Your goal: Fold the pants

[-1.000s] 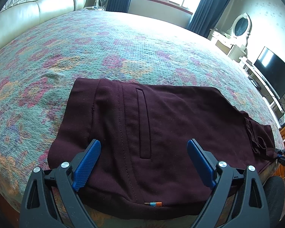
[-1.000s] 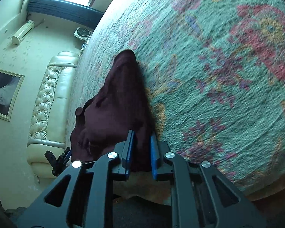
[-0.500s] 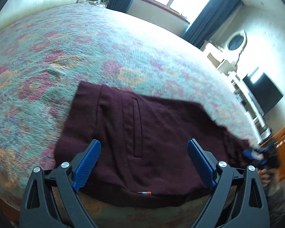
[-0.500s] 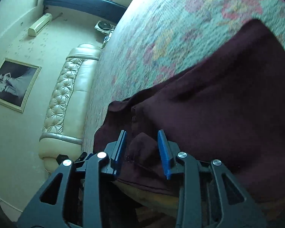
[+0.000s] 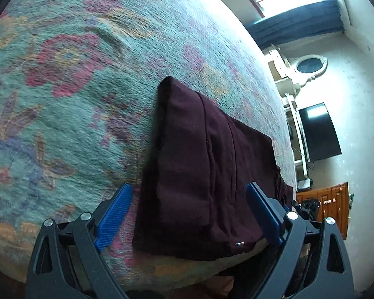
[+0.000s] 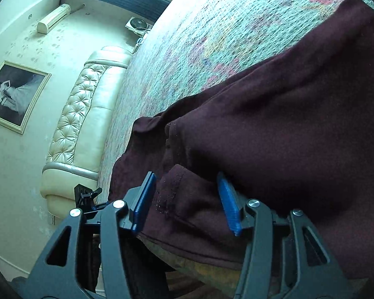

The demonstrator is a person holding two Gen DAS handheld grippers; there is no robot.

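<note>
Your right gripper (image 6: 187, 204) is opening, the pants (image 6: 274, 129) lying loose between its pads. Your left gripper (image 5: 189, 214) stands wide apart, gripping nothing, above the bed (image 5: 62, 87).

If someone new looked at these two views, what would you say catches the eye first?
The dark maroon pants, folded into a thick block, lie at the near edge of the bed with the floral bedspread. The left hand-held gripper hangs open over their near end. The right hand-held gripper is opening, a fold of the fabric between its blue pads, with a cream tufted headboard behind.
</note>
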